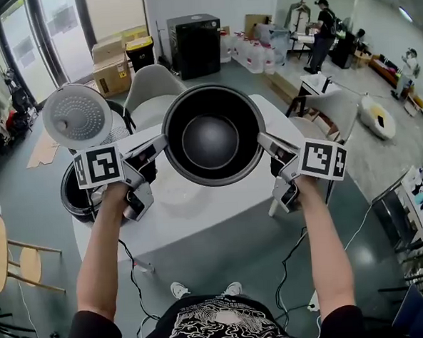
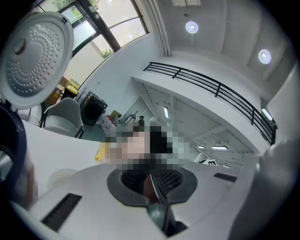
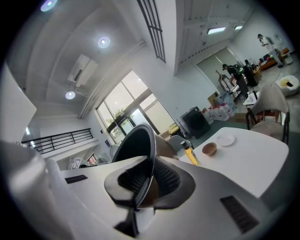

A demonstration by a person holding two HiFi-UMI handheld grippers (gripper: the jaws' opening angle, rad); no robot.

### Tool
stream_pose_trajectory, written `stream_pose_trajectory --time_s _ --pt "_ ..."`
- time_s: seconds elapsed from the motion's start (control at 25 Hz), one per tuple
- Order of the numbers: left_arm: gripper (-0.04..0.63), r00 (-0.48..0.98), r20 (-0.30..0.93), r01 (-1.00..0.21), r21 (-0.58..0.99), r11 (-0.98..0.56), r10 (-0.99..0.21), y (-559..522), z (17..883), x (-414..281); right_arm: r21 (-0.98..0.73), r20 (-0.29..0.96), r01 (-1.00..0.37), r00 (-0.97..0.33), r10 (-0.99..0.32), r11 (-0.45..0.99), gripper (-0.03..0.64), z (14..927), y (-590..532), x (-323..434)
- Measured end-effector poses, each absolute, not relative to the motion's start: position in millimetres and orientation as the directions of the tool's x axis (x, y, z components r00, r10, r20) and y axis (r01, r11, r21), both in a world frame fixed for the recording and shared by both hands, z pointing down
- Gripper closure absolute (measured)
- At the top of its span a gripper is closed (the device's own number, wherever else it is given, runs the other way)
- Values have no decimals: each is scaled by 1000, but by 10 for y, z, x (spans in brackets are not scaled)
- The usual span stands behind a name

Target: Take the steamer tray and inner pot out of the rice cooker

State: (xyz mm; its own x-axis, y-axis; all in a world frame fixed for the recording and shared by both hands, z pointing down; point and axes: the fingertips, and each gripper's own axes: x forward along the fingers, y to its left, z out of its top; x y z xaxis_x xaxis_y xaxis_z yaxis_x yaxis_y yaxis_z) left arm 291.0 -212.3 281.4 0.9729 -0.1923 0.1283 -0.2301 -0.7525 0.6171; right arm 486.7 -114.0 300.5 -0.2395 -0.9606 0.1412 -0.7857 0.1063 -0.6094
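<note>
Two grips on inner pot point(image 1: 211, 136) rim, left tongs point(image 1: 163, 141) and right tongs point(image 1: 262, 137) clamped shut; black square markers on cubes point(image 1: 98, 166)

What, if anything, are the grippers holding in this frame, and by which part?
The inner pot, by its rim: the left gripper has its jaws shut on the rim's left side, the right gripper on its right side.

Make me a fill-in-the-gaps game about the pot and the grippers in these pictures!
1. The inner pot has ____ inside it.
2. The left gripper and the right gripper each pinch the pot's ____.
3. The lid of the rice cooker is ____.
Missing words: nothing; rim; open.
</note>
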Motion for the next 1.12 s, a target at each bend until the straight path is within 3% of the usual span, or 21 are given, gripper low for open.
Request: stream_pose_trajectory --time_s 0.52,1.12 --pt "560 986 152 -153 639 -753 -72 -1272 3070 4488 -636 163 -771 -99 -982 -28 565 3278 13 6265" --pt "560 974 221 -186 704 -685 -37 -1982 3530 5242 -661 255 -742 -85 -963 -109 565 3647 -656 6997"
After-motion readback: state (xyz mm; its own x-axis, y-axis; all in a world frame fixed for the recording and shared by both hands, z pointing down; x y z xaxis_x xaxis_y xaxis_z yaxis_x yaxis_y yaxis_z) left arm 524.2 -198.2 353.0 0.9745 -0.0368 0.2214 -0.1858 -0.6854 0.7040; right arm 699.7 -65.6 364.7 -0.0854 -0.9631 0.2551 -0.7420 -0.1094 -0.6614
